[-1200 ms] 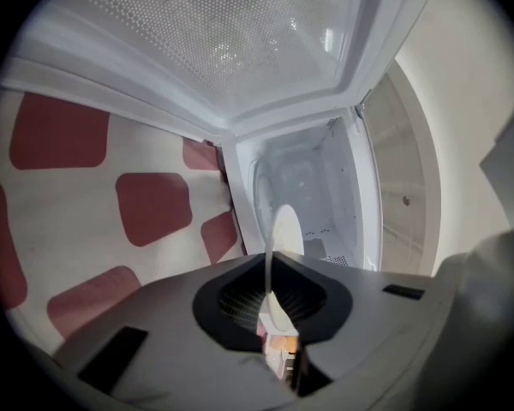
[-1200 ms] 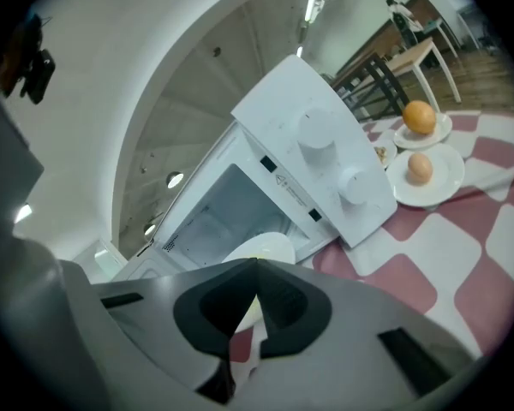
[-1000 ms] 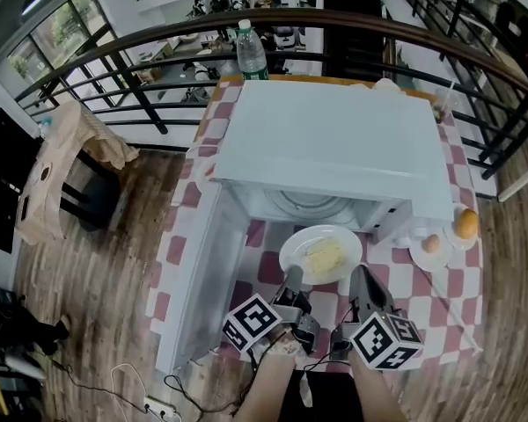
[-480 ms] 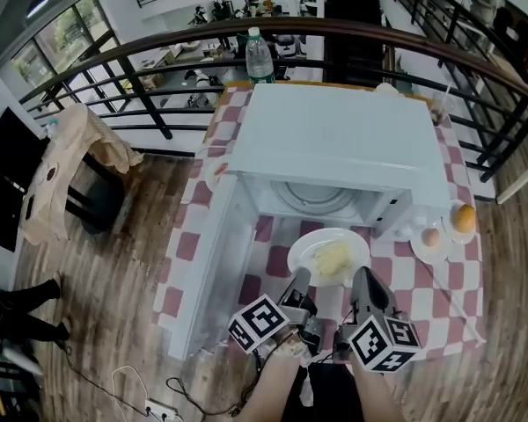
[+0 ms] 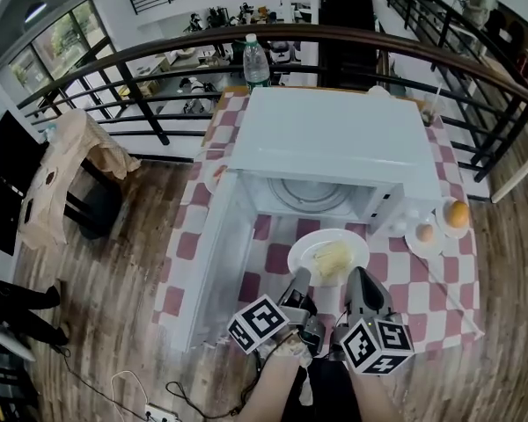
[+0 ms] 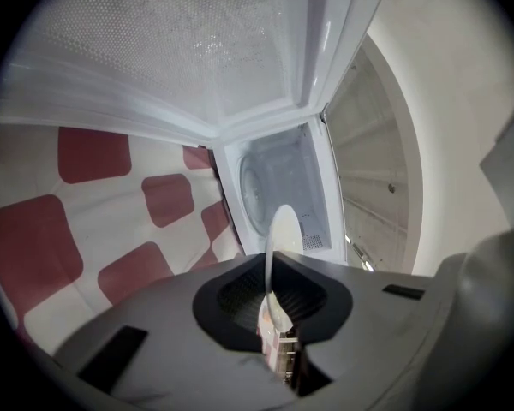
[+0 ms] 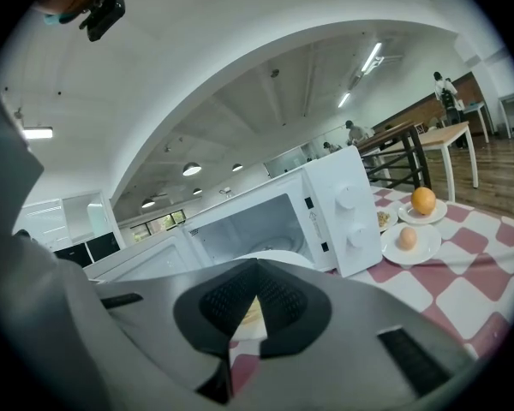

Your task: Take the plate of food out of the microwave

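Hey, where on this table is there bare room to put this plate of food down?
Bare checked cloth in front of the microwave, between its open door and the egg saucer. Crowded at right: the egg saucer and orange saucer beside the microwave.

Left gripper [image 5: 297, 281] is gripping the near rim of the plate of food [image 5: 306, 251], right gripper [image 5: 355, 280] crowding in alongside, just outside the open microwave [image 5: 334, 139], above the checked tablecloth [image 5: 440, 293].

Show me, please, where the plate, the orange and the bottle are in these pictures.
plate [image 5: 303, 251]: head view, bare left rim.
orange [image 5: 457, 213]: head view, middle of the fruit.
bottle [image 5: 256, 62]: head view, body below the cap.
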